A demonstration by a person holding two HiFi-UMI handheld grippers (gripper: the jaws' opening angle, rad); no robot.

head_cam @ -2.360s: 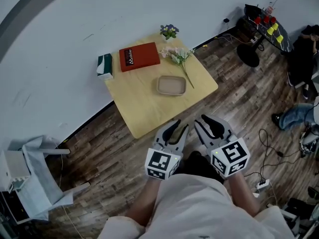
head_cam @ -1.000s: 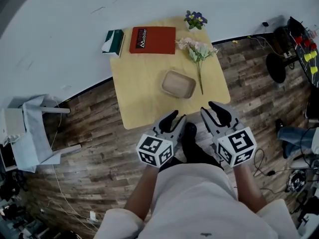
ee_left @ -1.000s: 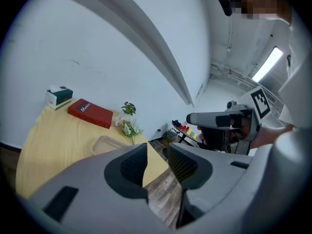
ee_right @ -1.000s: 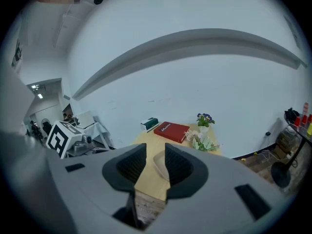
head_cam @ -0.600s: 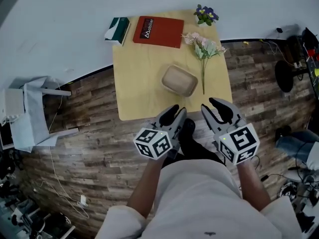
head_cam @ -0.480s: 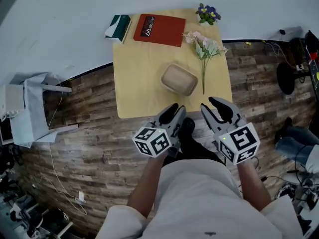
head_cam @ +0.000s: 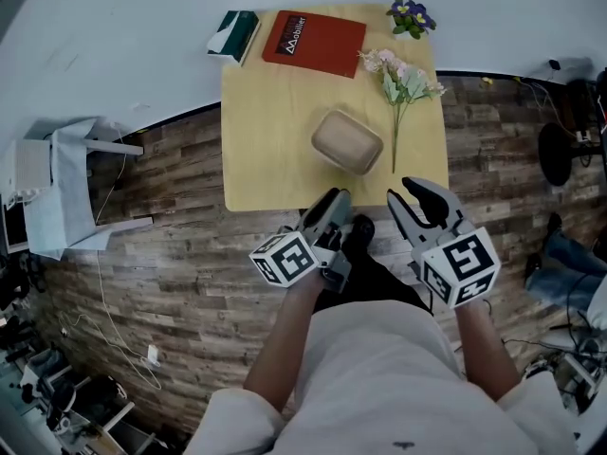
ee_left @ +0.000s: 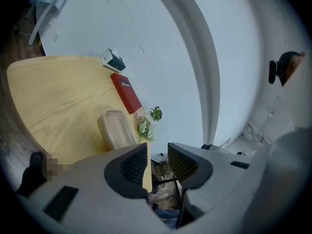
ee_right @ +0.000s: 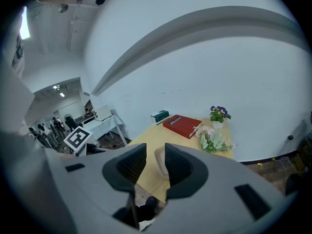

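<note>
My left tongs point(head_cam: 332, 207) and right tongs point(head_cam: 414, 195) side by side off the worktop's point(head_cam: 261, 112) near edge, both narrowly parted, empty, only right gripper view frames the tray point(ee_right: 160, 161) between jaws

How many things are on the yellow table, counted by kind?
Flowers: 2, a loose pink bunch and a little purple pot plant
Red book: 1
Tissue box: 1
Beige tray: 1
Total: 5 on the table

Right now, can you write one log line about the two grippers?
left gripper: open, empty | right gripper: open, empty | tray: on table, untouched
</note>
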